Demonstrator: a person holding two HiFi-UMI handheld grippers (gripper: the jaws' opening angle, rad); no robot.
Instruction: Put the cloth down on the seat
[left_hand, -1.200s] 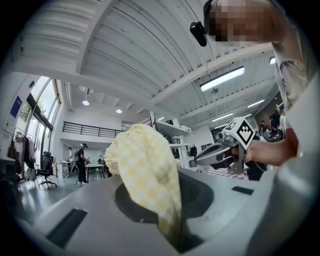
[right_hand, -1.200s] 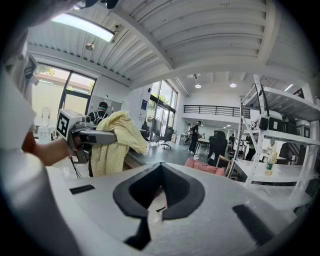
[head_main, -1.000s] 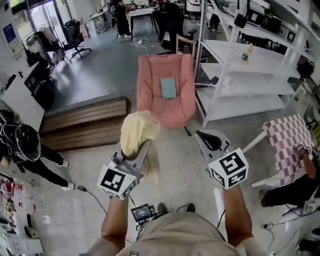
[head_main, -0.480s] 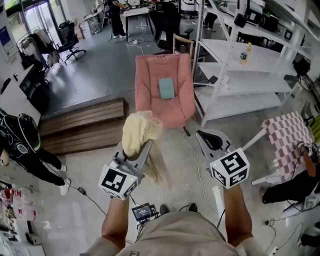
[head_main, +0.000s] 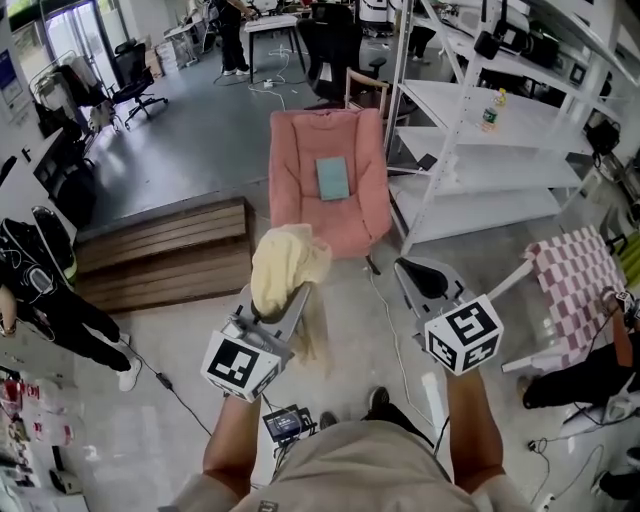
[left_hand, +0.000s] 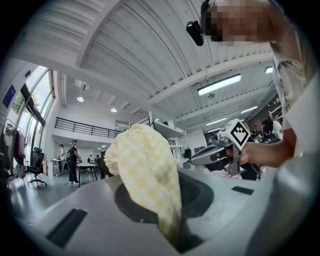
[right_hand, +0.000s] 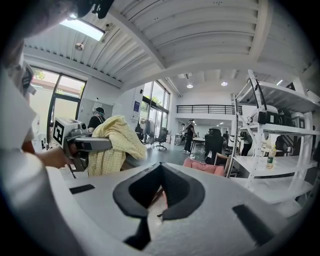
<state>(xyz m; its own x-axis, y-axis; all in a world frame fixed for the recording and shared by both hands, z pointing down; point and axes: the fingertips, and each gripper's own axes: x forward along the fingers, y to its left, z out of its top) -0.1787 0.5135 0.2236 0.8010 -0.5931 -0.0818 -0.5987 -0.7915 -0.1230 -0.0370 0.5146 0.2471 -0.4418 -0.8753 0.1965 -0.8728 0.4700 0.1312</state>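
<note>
Yellow cloth (head_main: 285, 265) still clamped in left claw (head_main: 290, 300), edged toward pink chair (head_main: 310, 215); right claw (head_main: 408, 272) closed, empty

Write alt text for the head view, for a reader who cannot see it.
Seen from above, the left claw grips a pale yellow cloth that hangs over it, short of a pink chair ahead on the floor. The right claw beside it is empty; a small teal item lies on the seat.

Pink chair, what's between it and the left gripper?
In the head view, only the yellow cloth that the left gripper holds; beyond it comes the pink chair.
</note>
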